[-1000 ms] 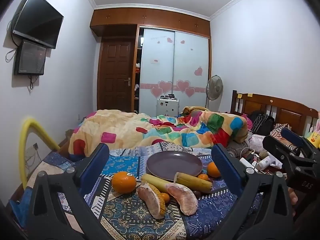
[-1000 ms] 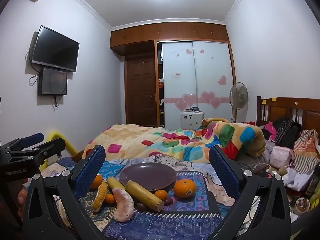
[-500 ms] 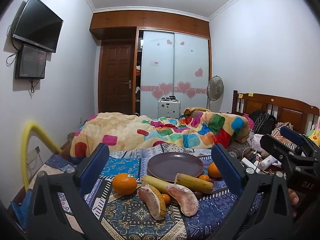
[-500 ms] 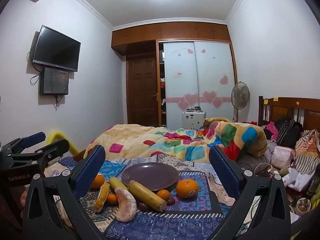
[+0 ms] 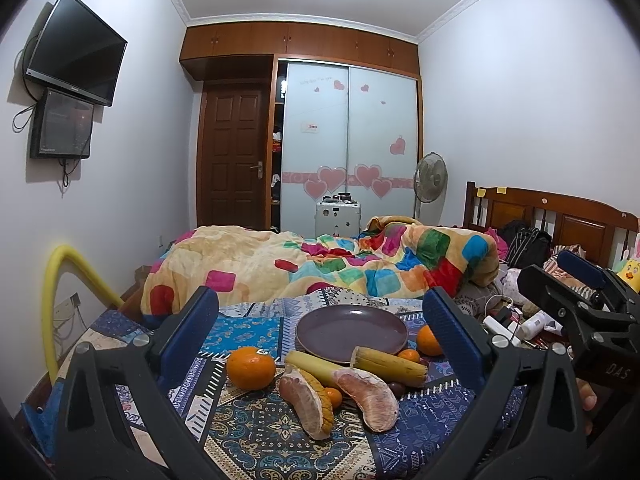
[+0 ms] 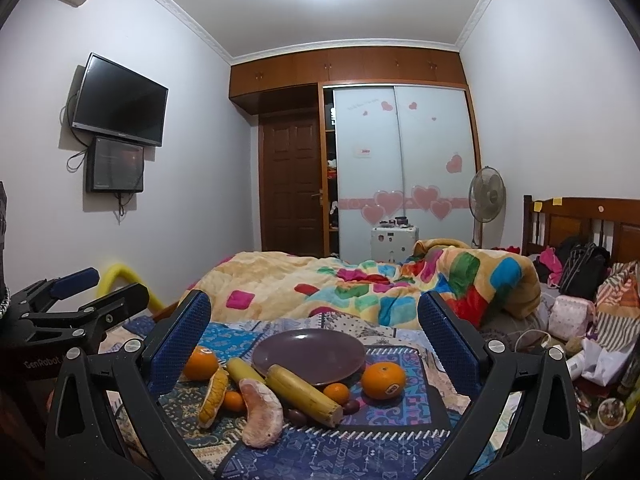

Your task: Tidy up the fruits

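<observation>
Both tongs, left gripper (image 5: pixel 320 332) and right gripper (image 6: pixel 314 332), hung spread wide and empty above the fruit. The plate (image 6: pixel 308 354) sat bare; bananas (image 6: pixel 304 396), oranges (image 6: pixel 384 380) and pomelo segments (image 6: pixel 262 412) crowded its near rim. Risk: round fruit rolling off the soft bedspread (image 6: pixel 360 452) if nudged.

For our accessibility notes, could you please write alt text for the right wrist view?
Open right gripper hovers over an empty purple plate on a patterned cloth, ringed by oranges, bananas and pomelo segments. The left gripper shows at far left, a colourful quilt behind.
</observation>
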Action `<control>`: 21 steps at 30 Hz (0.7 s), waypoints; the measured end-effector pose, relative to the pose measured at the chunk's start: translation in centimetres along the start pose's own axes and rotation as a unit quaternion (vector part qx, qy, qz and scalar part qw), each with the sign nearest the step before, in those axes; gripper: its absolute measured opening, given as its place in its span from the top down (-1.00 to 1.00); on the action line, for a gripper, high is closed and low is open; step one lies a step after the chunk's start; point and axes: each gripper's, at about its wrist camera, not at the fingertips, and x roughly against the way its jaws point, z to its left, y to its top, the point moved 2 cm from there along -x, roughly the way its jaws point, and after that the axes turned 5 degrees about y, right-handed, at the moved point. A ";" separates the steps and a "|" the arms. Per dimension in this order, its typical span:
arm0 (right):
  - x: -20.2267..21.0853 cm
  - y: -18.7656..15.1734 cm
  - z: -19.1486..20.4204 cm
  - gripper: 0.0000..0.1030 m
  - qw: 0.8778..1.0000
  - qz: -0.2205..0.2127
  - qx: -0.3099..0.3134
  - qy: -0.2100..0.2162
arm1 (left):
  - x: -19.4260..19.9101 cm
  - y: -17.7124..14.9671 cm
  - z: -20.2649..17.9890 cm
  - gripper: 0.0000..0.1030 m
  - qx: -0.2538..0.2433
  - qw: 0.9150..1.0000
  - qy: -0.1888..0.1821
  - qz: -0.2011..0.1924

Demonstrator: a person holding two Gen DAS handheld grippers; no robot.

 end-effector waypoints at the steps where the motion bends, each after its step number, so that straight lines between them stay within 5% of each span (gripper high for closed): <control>1: 0.0 0.0 0.0 -1.00 1.000 0.000 -0.001 0.000 | 0.0 0.0 0.0 -1.00 0.000 1.000 0.000 0.000; 21: -0.3 0.1 0.2 -1.00 1.000 0.001 -0.007 0.008 | -0.1 0.1 0.5 -1.00 0.005 1.000 0.000 -0.002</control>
